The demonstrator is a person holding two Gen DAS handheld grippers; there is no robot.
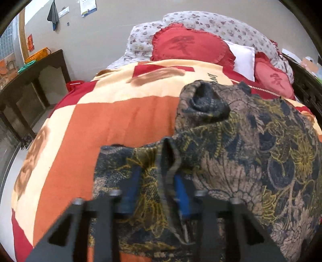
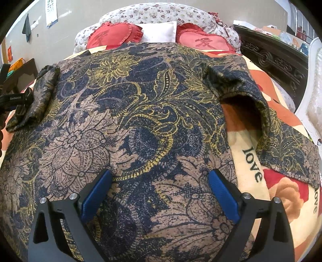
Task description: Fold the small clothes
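Bedroom setting: one bed under one orange, cream and red blanket (image 1: 124, 116), filling the middle of both frames. At the top you have two red heart cushions (image 2: 112, 35), one white pillow (image 2: 159, 32) between them, and one flowered quilt (image 2: 153, 14) behind. One dark floral garment (image 2: 130, 121) lies spread on the blanket, two sleeves showing. Your left gripper (image 1: 157, 181), lower centre of its frame, has its jaws narrow, pinching a raised fold of that garment. Your right gripper (image 2: 160, 181), lower centre, has its jaws spread wide over the cloth, holding nothing.
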